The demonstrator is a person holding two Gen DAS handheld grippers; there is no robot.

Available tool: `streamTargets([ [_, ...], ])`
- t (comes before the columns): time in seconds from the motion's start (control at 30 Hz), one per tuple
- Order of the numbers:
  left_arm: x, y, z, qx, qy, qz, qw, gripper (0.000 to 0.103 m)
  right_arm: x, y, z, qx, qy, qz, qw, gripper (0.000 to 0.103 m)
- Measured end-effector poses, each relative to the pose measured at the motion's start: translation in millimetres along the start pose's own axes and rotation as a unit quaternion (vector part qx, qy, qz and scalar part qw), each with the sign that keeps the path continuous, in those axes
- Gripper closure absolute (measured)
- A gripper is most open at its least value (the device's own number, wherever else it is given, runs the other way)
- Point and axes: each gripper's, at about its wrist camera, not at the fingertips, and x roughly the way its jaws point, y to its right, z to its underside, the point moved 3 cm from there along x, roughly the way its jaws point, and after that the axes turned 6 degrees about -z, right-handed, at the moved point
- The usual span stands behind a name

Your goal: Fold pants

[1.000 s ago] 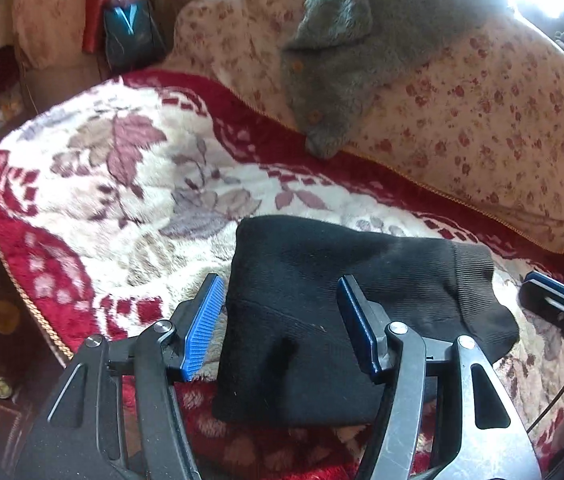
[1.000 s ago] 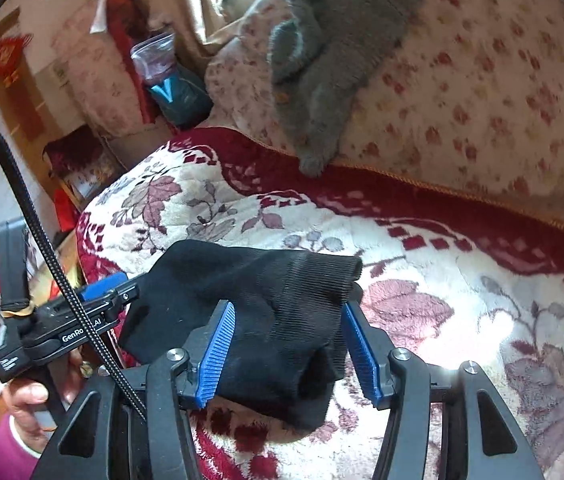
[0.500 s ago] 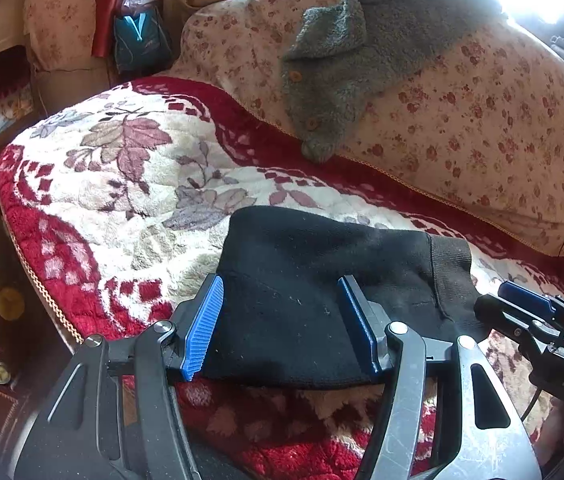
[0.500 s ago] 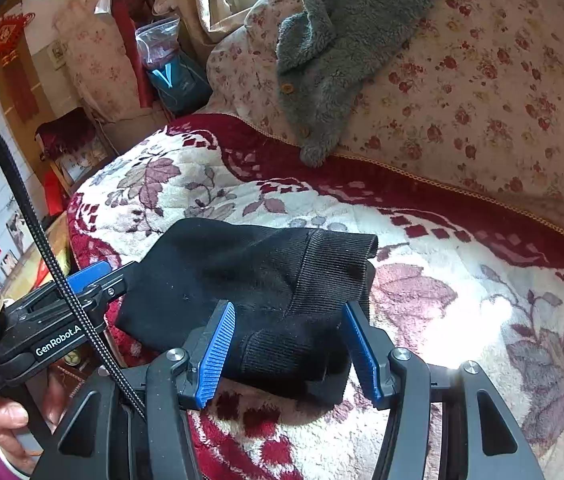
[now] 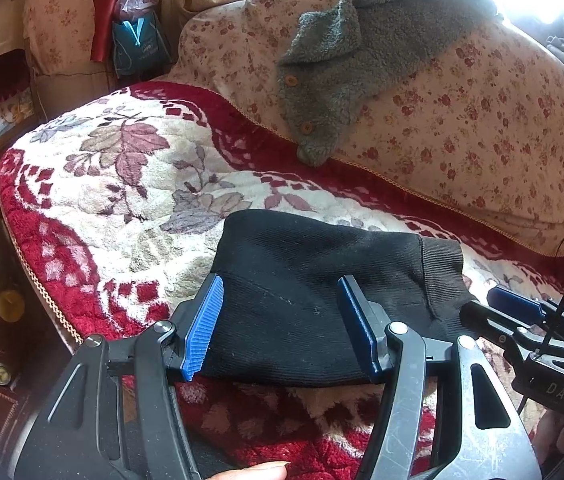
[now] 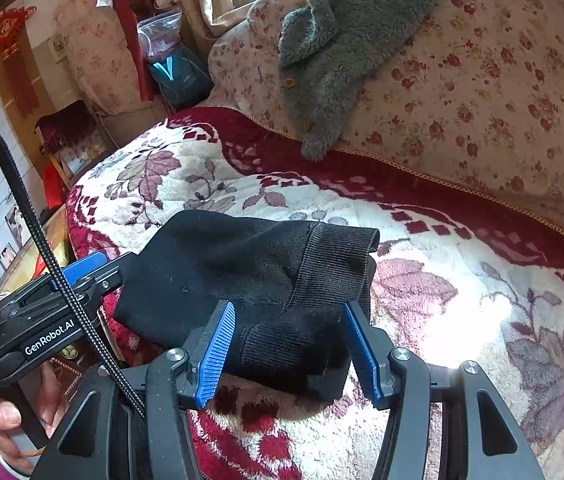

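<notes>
Red and cream floral blanket [image 5: 130,184] covers the seat, with a flowered cushion [image 5: 482,128] behind it and a grey fleece [image 5: 346,52] draped over that. Folded black pants [image 5: 302,280] lie flat on the blanket's near edge. Left gripper [image 5: 280,324] hangs over their left part, right gripper [image 6: 290,344] over the ribbed right end; both stand apart, gripping nothing.

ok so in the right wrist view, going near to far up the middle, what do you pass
right gripper → folded black pants → leaf-patterned red and cream blanket → grey fleece jacket draped on the floral sofa back
</notes>
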Motion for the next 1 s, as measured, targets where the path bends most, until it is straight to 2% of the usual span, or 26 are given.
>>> streamTargets([
  [1.0, -2.2, 1.2, 4.7, -0.003, -0.005, -0.001, 1.0000, 0.044, 4.3, -5.7, 5.0, 0.003, -0.009, -0.002, 1.000, 0.049],
])
